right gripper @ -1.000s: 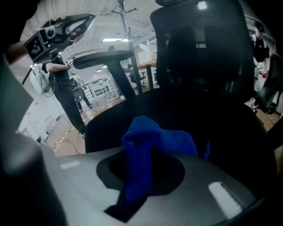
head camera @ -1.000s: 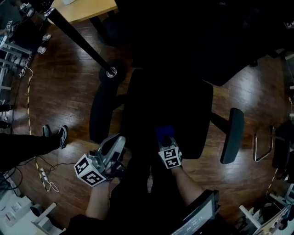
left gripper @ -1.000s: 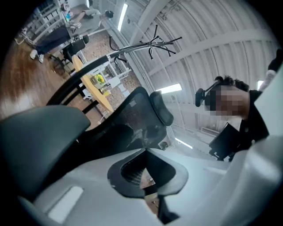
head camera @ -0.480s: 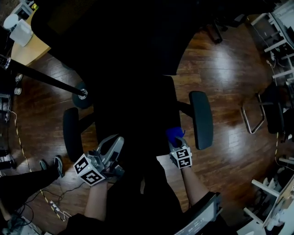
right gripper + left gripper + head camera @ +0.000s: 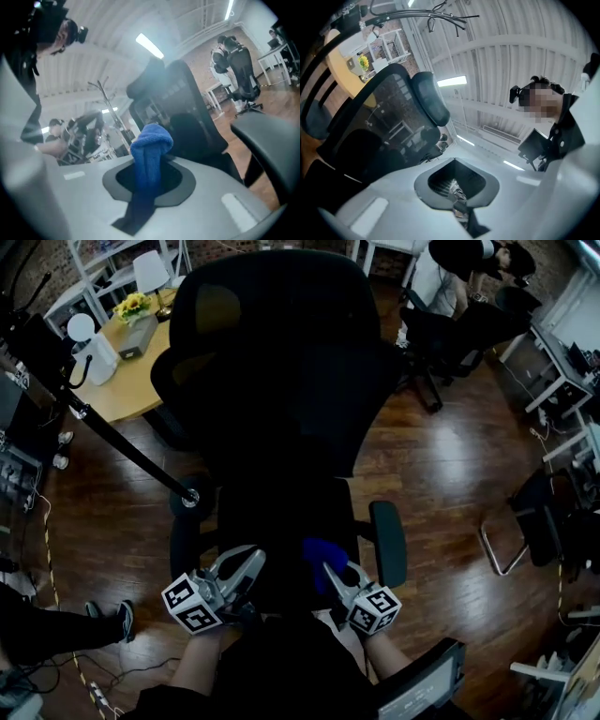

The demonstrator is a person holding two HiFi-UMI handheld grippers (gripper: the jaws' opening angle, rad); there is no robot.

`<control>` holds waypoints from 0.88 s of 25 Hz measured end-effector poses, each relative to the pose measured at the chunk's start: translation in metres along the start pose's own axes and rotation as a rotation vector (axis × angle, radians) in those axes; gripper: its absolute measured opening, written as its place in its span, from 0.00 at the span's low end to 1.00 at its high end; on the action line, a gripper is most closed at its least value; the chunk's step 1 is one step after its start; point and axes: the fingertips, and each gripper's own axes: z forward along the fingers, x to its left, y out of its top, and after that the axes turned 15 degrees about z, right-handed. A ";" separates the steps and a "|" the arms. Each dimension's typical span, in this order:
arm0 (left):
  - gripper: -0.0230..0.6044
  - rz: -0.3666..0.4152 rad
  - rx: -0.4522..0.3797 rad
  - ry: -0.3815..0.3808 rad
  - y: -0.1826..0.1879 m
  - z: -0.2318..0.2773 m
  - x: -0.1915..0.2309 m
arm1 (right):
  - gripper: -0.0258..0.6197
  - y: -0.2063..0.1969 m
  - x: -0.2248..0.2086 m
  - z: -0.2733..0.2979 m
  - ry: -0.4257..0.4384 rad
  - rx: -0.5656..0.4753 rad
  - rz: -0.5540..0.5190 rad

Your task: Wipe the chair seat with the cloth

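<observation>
1. The wooden floor (image 5: 441, 465) fills most of my head view. The black chair (image 5: 272, 352) stands in the middle of it, and its seat (image 5: 281, 517) lies just ahead of both hands.
2. A pale wooden surface (image 5: 117, 390) sits beyond the chair at upper left and carries a lamp (image 5: 150, 273) and flowers (image 5: 134, 306). A black pole (image 5: 131, 454) slants past its edge to a round base near the chair's left armrest (image 5: 181, 545).
3. I hold the left hand-held gripper (image 5: 246, 565) low at the seat's front left corner, angled inward. Its own view shows the jaws together with nothing between them. It tilts upward, so that view looks at the headrest (image 5: 431, 96) and the ceiling, which the head view does not show.
4. The right hand-held gripper (image 5: 336, 574) sits at the seat's front right, just inside the right armrest (image 5: 388, 542). Its jaws are clamped on the cloth (image 5: 322, 552).
5. The blue cloth is over the seat's front right part, but from above I cannot tell whether it touches the seat. The right gripper view shows it bunched and standing up out of the jaws.
</observation>
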 end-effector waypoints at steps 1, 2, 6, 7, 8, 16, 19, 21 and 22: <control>0.04 0.026 -0.002 -0.018 0.014 0.003 -0.008 | 0.13 0.026 0.028 -0.002 0.054 -0.047 0.003; 0.04 0.051 0.002 -0.038 0.027 0.006 -0.016 | 0.13 0.049 0.055 -0.006 0.101 -0.089 0.003; 0.04 0.115 -0.005 -0.104 0.072 0.006 -0.043 | 0.13 0.119 0.133 -0.022 0.238 -0.212 -0.024; 0.04 0.130 -0.014 -0.106 0.079 0.003 -0.046 | 0.13 0.130 0.145 -0.026 0.259 -0.234 -0.032; 0.04 0.144 -0.024 -0.103 0.084 0.000 -0.049 | 0.13 0.138 0.153 -0.030 0.275 -0.252 -0.039; 0.04 0.141 -0.066 -0.090 0.085 -0.011 -0.063 | 0.13 0.154 0.178 -0.043 0.334 -0.318 -0.040; 0.04 0.155 -0.068 -0.109 0.088 -0.006 -0.068 | 0.13 0.155 0.182 -0.037 0.351 -0.314 -0.037; 0.04 0.164 -0.075 -0.112 0.091 -0.005 -0.070 | 0.13 0.154 0.186 -0.034 0.366 -0.306 -0.042; 0.04 0.168 -0.074 -0.113 0.092 -0.005 -0.071 | 0.13 0.154 0.187 -0.033 0.371 -0.304 -0.041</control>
